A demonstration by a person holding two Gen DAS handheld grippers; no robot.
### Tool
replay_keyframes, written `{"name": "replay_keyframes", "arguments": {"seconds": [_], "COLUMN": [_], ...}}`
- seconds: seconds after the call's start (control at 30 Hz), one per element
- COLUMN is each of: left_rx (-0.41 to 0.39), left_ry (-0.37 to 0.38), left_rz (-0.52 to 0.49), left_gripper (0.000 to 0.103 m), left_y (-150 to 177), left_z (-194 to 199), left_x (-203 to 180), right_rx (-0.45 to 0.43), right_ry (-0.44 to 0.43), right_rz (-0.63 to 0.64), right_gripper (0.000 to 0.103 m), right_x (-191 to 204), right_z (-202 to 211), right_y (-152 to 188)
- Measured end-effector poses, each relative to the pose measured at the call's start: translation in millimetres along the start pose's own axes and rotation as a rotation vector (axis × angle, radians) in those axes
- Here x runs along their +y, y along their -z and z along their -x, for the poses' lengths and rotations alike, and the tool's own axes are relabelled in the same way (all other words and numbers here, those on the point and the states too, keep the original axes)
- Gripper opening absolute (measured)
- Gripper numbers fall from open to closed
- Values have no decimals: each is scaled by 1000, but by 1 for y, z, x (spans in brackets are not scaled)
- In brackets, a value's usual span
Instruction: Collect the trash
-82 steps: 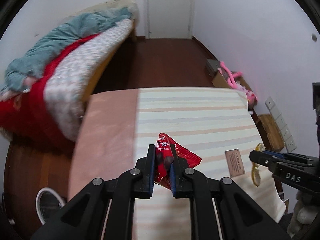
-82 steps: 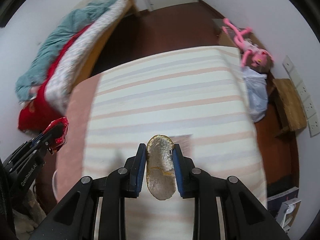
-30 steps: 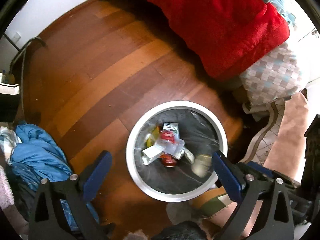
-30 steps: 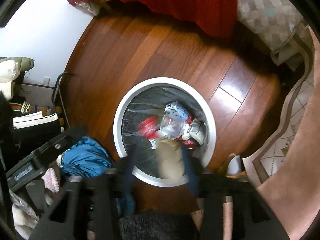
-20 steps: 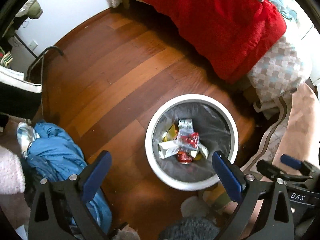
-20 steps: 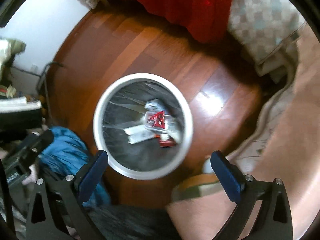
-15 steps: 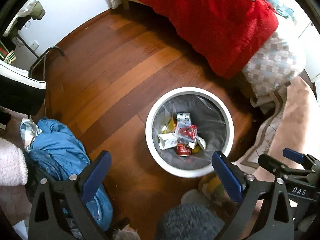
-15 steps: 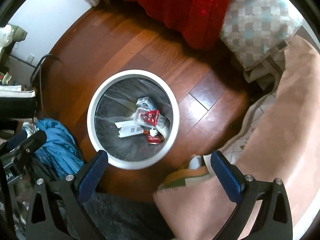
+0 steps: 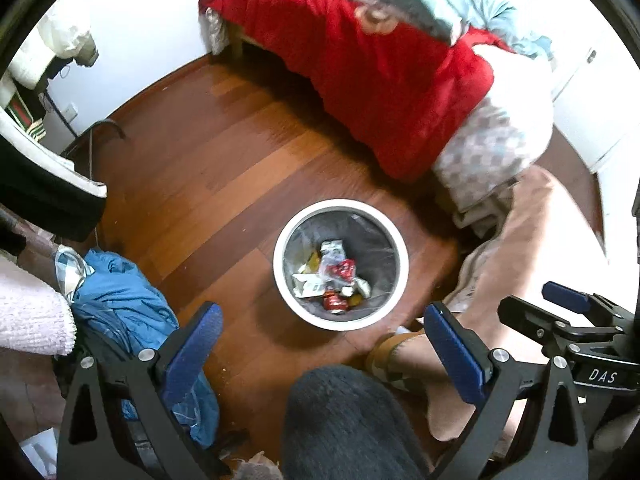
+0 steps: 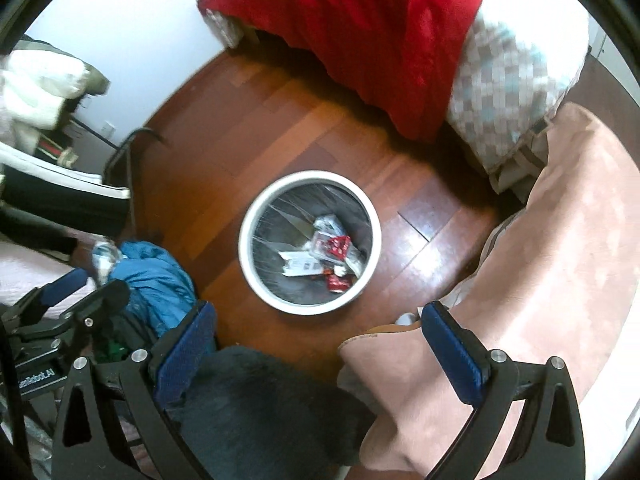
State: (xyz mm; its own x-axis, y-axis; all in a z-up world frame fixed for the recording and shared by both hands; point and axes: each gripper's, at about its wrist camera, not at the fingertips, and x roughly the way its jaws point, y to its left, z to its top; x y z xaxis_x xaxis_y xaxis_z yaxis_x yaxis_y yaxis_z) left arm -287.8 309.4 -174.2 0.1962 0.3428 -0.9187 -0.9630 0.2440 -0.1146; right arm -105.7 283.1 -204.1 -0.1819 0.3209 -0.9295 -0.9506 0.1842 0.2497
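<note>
Trash sits at the bottom of a round white-rimmed waste bin (image 9: pixel 341 265) lined with a grey plastic bag: red foil wrappers (image 9: pixel 343 269), a white printed carton (image 9: pixel 308 285) and a small red can (image 9: pixel 334 302), all heaped toward the near side of the liner. The bin stands on the reddish wooden plank floor (image 9: pixel 208 168), between the bed with its red blanket (image 9: pixel 384 80) and a crumpled blue jacket (image 9: pixel 120 300), presumably within reach of the pink-covered table (image 10: pixel 568 264) edge at right. Left tool (image 9: pixel 320 340): blue pads spread wide, nothing between them, poised above the bin and pointing steeply down. Right tool (image 10: pixel 316 338): likewise spread fully, empty. Judgement: both loads appear delivered. The spread, empty pads suit a return to the table for further items.
</note>
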Motion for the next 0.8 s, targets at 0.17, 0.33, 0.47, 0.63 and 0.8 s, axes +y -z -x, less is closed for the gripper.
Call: {"name": "replay_keyframes", "arguments": {"seconds": [0.17, 0.33, 0.47, 0.63, 0.8], "left_rx": [-52, -84, -109, -127, -129], "left_ry": [59, 114, 154, 184, 214], "left_rz": [-26, -38, -35, -34, -25], "left_gripper": [103, 103, 103, 103, 103], "left_y": [-2, -3, -4, -5, 0], "left_z": [46, 84, 108, 130, 144], "left_x": [-9, -13, -12, -13, -11], "right_rx": [-57, -93, -111, -103, -96], "right_ry": [-60, -125, -163, -224, -252], "right_rz": [16, 33, 67, 84, 99], "right_gripper": [103, 103, 103, 103, 103], "right_x": [11, 22, 33, 42, 49], "right_z": [57, 106, 140, 169, 183], "right_y": [2, 5, 8, 13, 15]}}
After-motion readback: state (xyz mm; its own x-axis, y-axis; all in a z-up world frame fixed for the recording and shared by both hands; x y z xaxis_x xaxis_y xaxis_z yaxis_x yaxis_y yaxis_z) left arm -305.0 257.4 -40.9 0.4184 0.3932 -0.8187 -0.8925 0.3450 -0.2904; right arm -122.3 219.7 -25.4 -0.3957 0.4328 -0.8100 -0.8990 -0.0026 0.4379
